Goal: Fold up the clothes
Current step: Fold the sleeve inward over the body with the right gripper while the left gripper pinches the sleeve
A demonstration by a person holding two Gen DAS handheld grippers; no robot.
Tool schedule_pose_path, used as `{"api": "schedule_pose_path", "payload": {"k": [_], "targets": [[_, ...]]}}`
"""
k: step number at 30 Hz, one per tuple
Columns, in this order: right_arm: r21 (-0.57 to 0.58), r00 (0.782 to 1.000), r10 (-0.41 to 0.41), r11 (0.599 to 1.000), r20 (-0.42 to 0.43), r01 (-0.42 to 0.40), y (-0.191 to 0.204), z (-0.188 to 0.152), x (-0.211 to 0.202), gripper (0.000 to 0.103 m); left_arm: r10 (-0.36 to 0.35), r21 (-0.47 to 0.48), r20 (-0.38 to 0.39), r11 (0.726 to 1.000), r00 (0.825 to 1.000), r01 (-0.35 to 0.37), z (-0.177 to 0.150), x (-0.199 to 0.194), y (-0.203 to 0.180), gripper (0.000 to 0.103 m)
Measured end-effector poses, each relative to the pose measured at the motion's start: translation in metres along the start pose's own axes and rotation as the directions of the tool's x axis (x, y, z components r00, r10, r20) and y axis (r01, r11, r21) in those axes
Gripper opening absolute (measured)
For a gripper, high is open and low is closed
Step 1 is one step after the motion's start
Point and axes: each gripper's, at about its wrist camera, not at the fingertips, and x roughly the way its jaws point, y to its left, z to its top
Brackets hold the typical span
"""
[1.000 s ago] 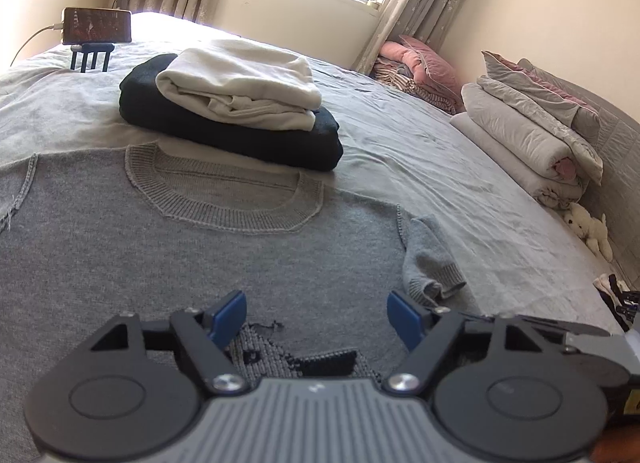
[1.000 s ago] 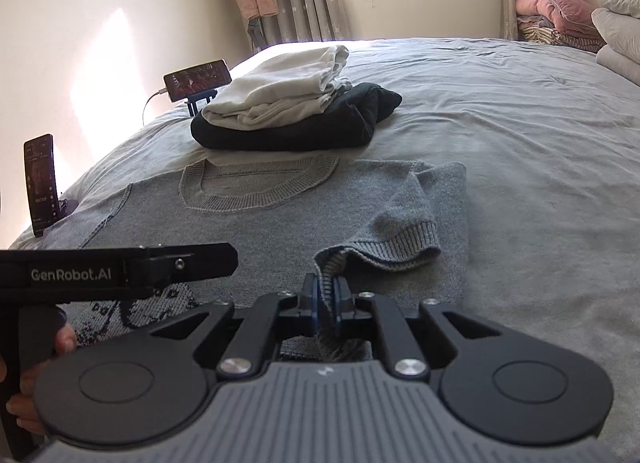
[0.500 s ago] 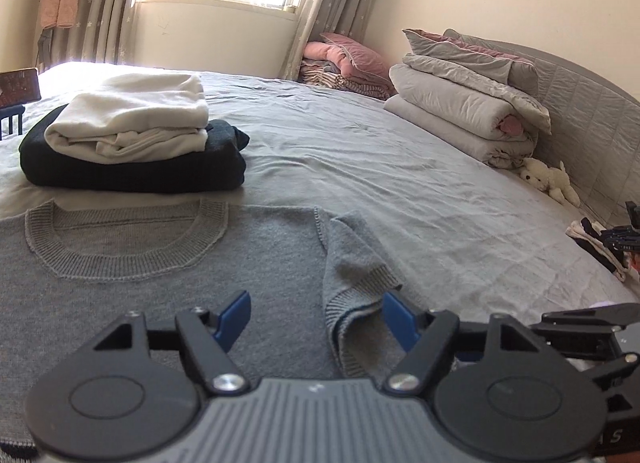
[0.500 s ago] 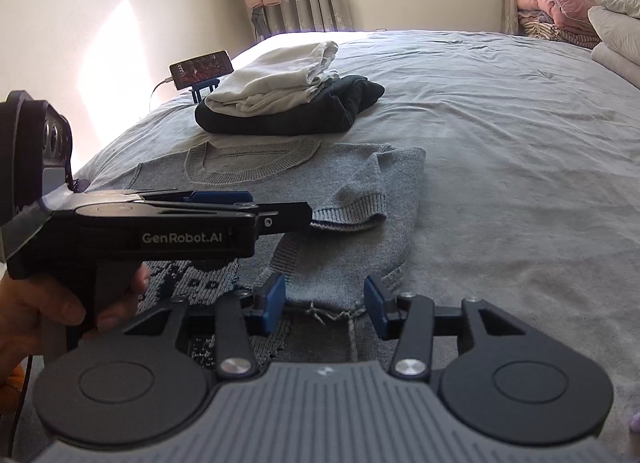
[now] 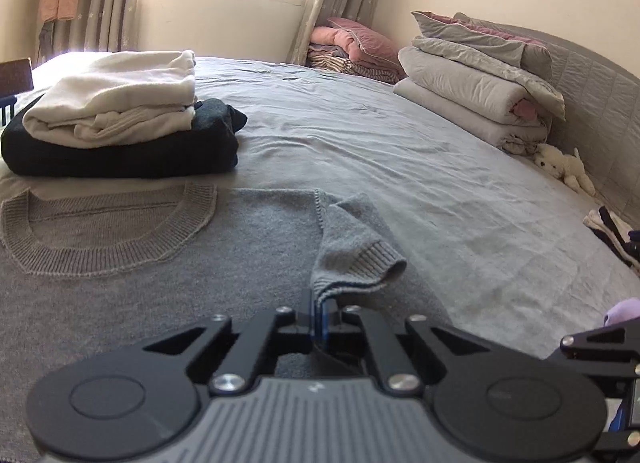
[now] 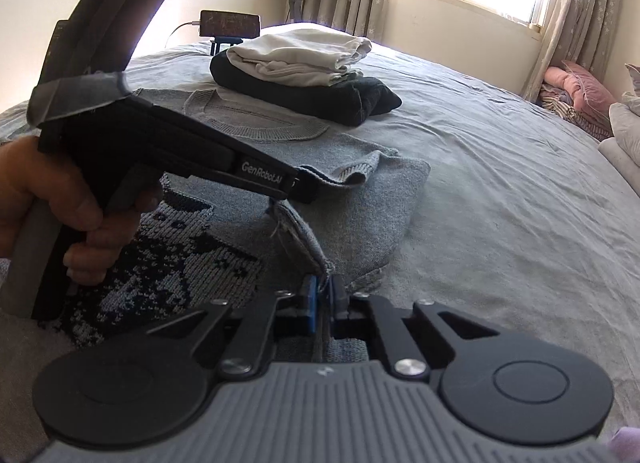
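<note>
The left gripper point(image 5: 319, 313) pinches the grey sweater's sleeve cuff point(image 5: 368, 263). The right gripper point(image 6: 322, 299) pinches the grey sweater point(image 6: 372, 215) at its bottom edge.

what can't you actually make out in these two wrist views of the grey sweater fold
- Left wrist view: the grey sweater's hem and far sleeve are cut off by the frame edge and the left gripper's body.
- Right wrist view: the knitted pattern is partly covered by the hand and the handle.
- Right wrist view: the phone screen is too small to read.
- Both views: how much cloth the shut fingers pinch is hidden; the right gripper hides its own.
</note>
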Motion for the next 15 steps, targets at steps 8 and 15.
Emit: {"api": "schedule_pose_path", "payload": {"k": [8, 15], "targets": [[0.163, 0.994, 0.104, 0.982, -0.014, -0.100, -0.008, 0.029, -0.001, 0.005, 0.004, -0.154, 0.080, 0.988, 0.997, 0.008, 0.002, -0.021, 0.025, 0.003], [0.217, 0.988, 0.154, 0.965, -0.010, -0.149, 0.017, 0.037, 0.015, 0.005, 0.055, -0.233, 0.113, 0.972, 0.992, -0.028, 0.003, -0.038, 0.053, 0.003]]}}
